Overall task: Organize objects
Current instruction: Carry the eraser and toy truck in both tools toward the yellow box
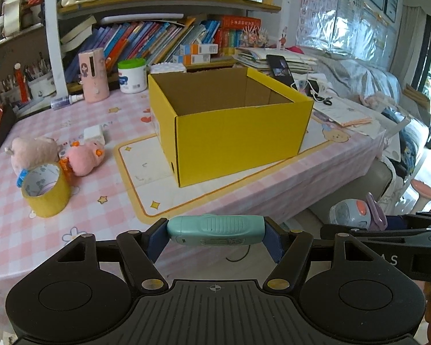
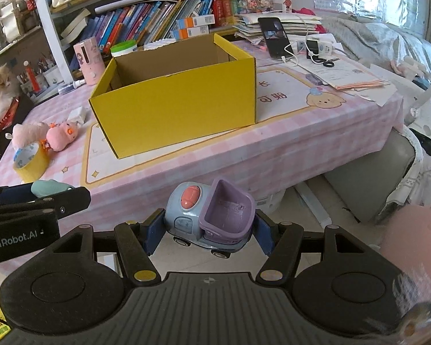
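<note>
Yellow box [image 1: 238, 132] sits open-topped on the pink-checked surface [image 1: 94, 218], on a placemat, and what shows of its inside looks empty. Judged from that, sorting is barely begun.

Left tool [image 1: 217, 234]: closed across the ends of a teal handheld device [image 1: 215, 228], carried in the air short of the surface's near edge. Right tool [image 2: 204, 230]: clamped on a grey-and-purple toy car [image 2: 209, 218] with a coral dome, also held off the surface, over the floor. Both tools point down toward the box, side by side, each visible in the other's view.

Still loose on the surface, left of the box: yellow tape roll [image 1: 44, 189], pale pink plush [image 1: 31, 152], pink duck-like plush [image 1: 84, 158], small white block [image 1: 94, 134]. Bottles, jar and papers behind and to the right may or may not belong to the job; cannot tell.

Estimate: two items in hand, none boxed, at least four left.
</note>
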